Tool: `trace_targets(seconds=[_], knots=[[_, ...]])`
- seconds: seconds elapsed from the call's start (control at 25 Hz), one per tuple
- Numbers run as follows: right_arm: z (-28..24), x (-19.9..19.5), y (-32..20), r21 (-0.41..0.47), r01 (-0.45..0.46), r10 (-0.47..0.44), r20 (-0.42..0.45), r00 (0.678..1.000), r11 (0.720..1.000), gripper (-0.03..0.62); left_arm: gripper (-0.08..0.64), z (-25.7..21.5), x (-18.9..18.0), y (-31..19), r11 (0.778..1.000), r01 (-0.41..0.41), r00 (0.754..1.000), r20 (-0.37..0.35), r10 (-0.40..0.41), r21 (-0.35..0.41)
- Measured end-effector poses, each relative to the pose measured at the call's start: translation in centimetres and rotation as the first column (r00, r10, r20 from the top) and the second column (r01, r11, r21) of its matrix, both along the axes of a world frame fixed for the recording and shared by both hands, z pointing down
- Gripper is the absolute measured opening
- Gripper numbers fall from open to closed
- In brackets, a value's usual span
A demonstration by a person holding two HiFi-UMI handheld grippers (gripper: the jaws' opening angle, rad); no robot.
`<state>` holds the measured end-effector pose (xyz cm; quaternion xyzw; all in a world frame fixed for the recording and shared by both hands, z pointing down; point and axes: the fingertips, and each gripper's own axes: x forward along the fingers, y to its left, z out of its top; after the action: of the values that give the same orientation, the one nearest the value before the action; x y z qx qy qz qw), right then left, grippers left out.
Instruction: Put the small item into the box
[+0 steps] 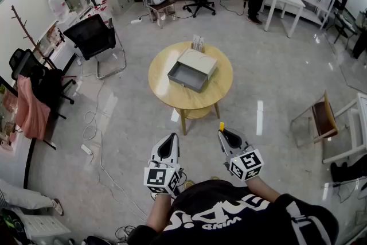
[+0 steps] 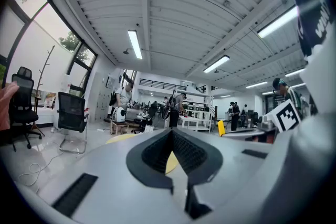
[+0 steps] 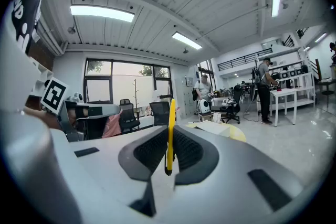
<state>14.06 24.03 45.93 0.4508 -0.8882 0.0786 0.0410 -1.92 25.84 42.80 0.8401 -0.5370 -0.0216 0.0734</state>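
Got the thin yellow strip pinched in the right tongs, left tongs pressed together empty, well short of the box on the table; looks light, stiff, slippery, so best gripped mid-length across the flats

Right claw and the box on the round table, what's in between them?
Head view: only bare floor, then the round table and its near rim, lies between the right claw, holding the small yellow item, and the box.
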Motion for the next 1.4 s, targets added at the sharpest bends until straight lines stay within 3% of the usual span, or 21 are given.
trace_targets(seconds=[0.56,1.08,1.4], knots=[[-0.7,-1.2,0.6,0.014,-0.007,0.006,0.013,1.000,1.000,0.026,0.009,-0.2,-1.1,0.1,1.000,-0.019,1.000,-0.005,0.019,-0.003],[1.2,-3.7,1.1,0.028,-0.086,0.085,0.016,0.996,0.996,0.026,0.009,1.2,-4.2,-0.6,0.996,-0.090,0.996,0.009,0.089,0.008],[1.6,-4.3,-1.4,0.028,-0.110,0.110,0.011,0.994,0.994,0.026,0.009,1.9,-5.1,-3.1,0.994,-0.107,0.994,0.005,0.107,0.004]])
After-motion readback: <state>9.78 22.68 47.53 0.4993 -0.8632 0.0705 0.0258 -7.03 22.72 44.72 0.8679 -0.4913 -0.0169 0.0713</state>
